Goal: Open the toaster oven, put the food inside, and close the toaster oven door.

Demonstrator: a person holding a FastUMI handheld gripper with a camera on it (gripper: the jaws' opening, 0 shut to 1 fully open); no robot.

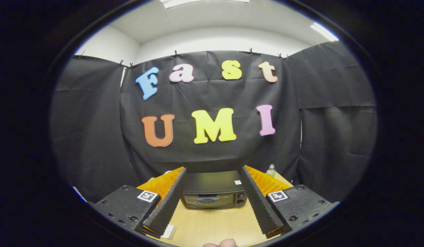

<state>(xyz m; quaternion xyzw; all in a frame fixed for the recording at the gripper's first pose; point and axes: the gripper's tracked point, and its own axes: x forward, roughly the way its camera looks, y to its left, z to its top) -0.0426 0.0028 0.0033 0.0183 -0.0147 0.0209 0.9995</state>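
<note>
Fingertip (225, 243) at the near table (215, 224) edge, gripper (213, 169) spread wide and empty, black toaster oven (213, 193) beyond with door shut, bottle (271, 170) far right.

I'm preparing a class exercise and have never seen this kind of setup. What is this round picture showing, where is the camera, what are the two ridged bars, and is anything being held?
The camera rides on a hand-held gripper and looks forward along its two fingers, the ridged bars you noticed. They stand wide apart and hold nothing. Beyond them, on a wooden table, sits a toaster oven with its door closed. A small bottle stands further back beside one finger. A bit of the person's hand shows at the table's near edge. Black cloth forms the booth wall behind.
</note>
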